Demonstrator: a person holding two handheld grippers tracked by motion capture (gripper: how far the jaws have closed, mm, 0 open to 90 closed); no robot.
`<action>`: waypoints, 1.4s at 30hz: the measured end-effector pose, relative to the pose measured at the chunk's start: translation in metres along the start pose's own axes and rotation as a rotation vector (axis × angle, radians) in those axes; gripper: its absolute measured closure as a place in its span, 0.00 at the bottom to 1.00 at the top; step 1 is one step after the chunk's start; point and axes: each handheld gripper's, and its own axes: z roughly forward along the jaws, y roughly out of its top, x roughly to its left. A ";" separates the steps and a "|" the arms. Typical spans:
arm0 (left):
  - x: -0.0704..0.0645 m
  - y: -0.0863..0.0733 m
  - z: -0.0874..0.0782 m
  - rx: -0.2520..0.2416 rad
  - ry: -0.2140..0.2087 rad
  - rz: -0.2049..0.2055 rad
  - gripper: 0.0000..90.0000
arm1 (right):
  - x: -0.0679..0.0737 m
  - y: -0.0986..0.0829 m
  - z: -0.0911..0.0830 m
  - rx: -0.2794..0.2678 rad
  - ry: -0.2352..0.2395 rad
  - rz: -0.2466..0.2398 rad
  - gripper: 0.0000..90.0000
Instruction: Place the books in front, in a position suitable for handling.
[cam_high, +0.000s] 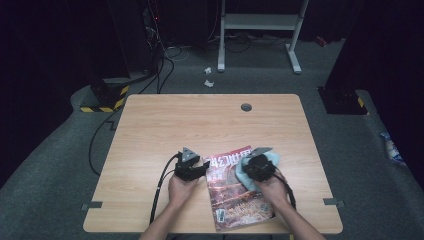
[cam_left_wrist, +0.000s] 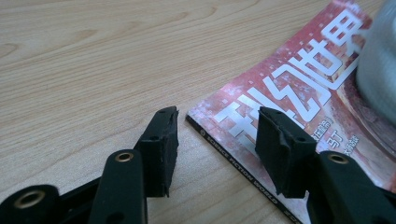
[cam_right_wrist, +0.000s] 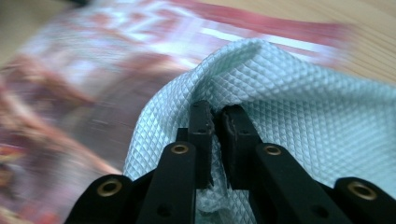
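Black jaws of my right gripper (cam_right_wrist: 216, 116) pinch a fold of pale blue cloth (cam_right_wrist: 299, 112) over the magazine (cam_right_wrist: 93, 93).

From the right gripper view I see the two jaws pressed nearly together with the quilted cloth bunched between them, the magazine cover blurred beneath. My left gripper (cam_left_wrist: 217, 123) has its jaws spread, empty, straddling the corner of the red magazine (cam_left_wrist: 285, 88) where the spine reads "SCIENCE FICTION WORLD"; whether the pads touch the cover I cannot tell. From the high view, the magazine (cam_high: 235, 195) lies on the wooden table (cam_high: 200, 120) near its front edge, between my hands, with the left gripper (cam_high: 202, 166) just beside its upper left corner and the cloth (cam_high: 272, 160) on its upper right part under the right gripper (cam_high: 257, 167).
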 end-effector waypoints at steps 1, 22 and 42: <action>0.000 0.000 0.000 0.000 0.000 -0.001 0.54 | -0.011 -0.005 -0.006 -0.008 -0.026 0.045 0.87; -0.019 -0.011 -0.016 0.035 -0.090 -0.013 0.70 | -0.005 -0.025 -0.020 0.028 -0.019 0.000 0.91; 0.000 0.005 0.006 0.009 -0.028 0.014 0.53 | 0.078 0.048 0.037 0.037 0.107 -0.176 0.94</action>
